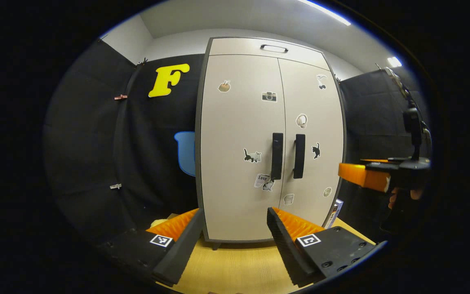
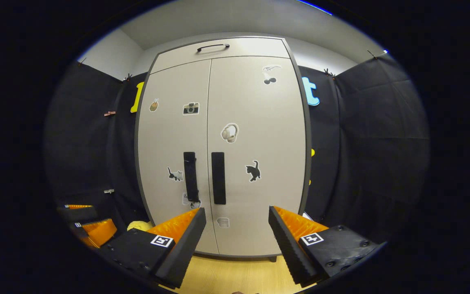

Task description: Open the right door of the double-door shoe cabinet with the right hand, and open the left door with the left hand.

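A pale double-door shoe cabinet (image 1: 239, 134) (image 2: 255, 122) stands on a wooden table, both doors closed and dotted with stickers. Two black vertical handles sit side by side at the middle seam: the left door's handle (image 1: 276, 156) (image 2: 190, 176) and the right door's handle (image 1: 299, 156) (image 2: 218, 178). My left gripper (image 1: 235, 230) is open, held back from the cabinet and aimed at the lower left door. My right gripper (image 2: 237, 228) is open too, short of the doors and below the handles. In the left gripper view, the right gripper (image 1: 365, 174) appears at the right, held by a hand.
The wooden table top (image 1: 235, 261) (image 2: 239, 273) runs under the cabinet's front. A drawer with a handle (image 1: 273, 48) tops the cabinet. A yellow object (image 2: 139, 225) lies at the cabinet's left foot. Black cloth walls close in on both sides.
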Action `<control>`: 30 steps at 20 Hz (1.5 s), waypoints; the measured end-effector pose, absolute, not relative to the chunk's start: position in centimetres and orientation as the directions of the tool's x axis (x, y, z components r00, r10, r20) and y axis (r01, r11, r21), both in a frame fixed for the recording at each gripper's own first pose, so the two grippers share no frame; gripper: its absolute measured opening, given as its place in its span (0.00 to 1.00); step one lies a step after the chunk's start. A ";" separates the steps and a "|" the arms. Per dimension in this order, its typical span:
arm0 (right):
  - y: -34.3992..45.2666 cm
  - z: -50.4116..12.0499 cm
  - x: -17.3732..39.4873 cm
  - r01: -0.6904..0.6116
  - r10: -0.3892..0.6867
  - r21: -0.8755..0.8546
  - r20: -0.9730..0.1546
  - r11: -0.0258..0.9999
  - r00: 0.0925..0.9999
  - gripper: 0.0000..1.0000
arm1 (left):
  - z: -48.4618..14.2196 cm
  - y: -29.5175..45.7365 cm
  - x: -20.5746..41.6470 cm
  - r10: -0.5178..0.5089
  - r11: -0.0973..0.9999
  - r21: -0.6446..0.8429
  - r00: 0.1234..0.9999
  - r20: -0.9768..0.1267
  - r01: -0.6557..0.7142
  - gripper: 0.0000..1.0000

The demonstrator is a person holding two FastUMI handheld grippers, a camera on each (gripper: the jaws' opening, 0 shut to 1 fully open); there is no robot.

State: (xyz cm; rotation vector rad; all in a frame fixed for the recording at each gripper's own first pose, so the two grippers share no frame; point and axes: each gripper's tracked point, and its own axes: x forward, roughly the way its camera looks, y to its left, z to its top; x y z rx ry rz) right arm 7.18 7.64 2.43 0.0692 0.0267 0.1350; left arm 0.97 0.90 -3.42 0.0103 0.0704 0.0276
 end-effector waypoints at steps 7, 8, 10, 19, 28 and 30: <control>10.6 4.3 13.2 -0.152 0.153 0.063 -0.016 0.986 0.988 0.98 | -4.1 2.0 0.3 0.049 0.999 -0.006 0.996 -0.075 -0.050 0.95; 10.6 4.3 14.3 -0.140 0.141 0.053 -0.019 0.989 0.990 0.98 | -4.2 2.4 0.2 0.055 0.998 -0.009 0.996 -0.077 -0.056 0.95; 10.4 4.3 16.3 -0.118 0.119 0.040 -0.023 0.992 0.993 0.98 | -4.5 3.2 0.0 0.072 0.997 -0.012 0.994 -0.083 -0.073 0.95; 11.5 2.9 22.6 -0.099 0.102 0.050 -0.068 0.994 0.992 0.95 | -5.9 6.1 -0.7 0.134 0.991 -0.007 0.984 -0.121 -0.136 0.95; 12.8 2.0 23.7 -0.099 0.106 0.066 -0.111 0.993 0.988 0.45 | -6.1 6.8 -1.2 0.130 0.991 -0.028 0.983 -0.126 -0.135 0.95; 12.9 2.0 23.6 -0.091 0.099 0.071 -0.113 0.993 0.989 0.36 | -6.5 6.5 -1.4 0.118 0.992 -0.036 0.984 -0.135 -0.124 0.95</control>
